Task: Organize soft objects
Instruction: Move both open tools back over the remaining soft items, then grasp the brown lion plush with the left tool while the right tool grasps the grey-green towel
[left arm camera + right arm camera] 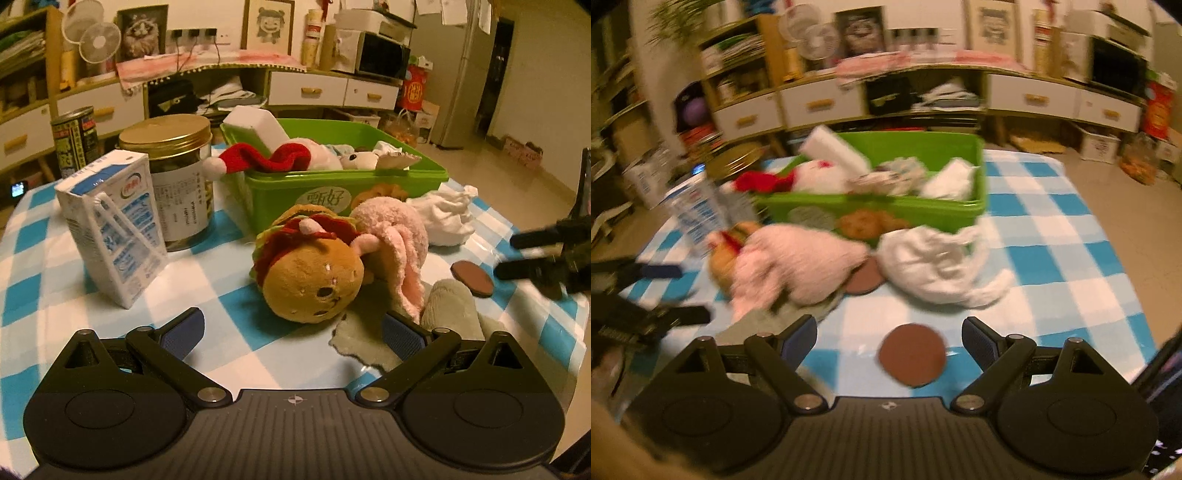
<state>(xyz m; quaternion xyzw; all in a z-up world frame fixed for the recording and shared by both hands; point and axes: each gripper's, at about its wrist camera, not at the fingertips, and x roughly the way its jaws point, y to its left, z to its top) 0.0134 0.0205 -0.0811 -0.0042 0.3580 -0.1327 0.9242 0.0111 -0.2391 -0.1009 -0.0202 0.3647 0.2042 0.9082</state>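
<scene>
A burger plush [310, 266] lies on the checked table, touching a pink plush [395, 236]; both also show in the right wrist view, the burger [729, 243] and the pink one [790, 266]. A white cloth [447, 218] [938, 266] lies by the green bin [325, 192] [960, 210], which holds several soft toys. A grey-green cloth [450, 314] lies by my left gripper [293, 334], which is open just short of the burger. My right gripper [889, 339] is open over a brown disc [911, 354]; it shows at the right edge of the left wrist view [517, 258].
A milk carton [114, 225], a gold-lidded jar [177, 173] and a can [75, 140] stand at the table's left. A second brown disc [862, 278] lies under the pink plush's edge. Shelves and drawers line the back wall.
</scene>
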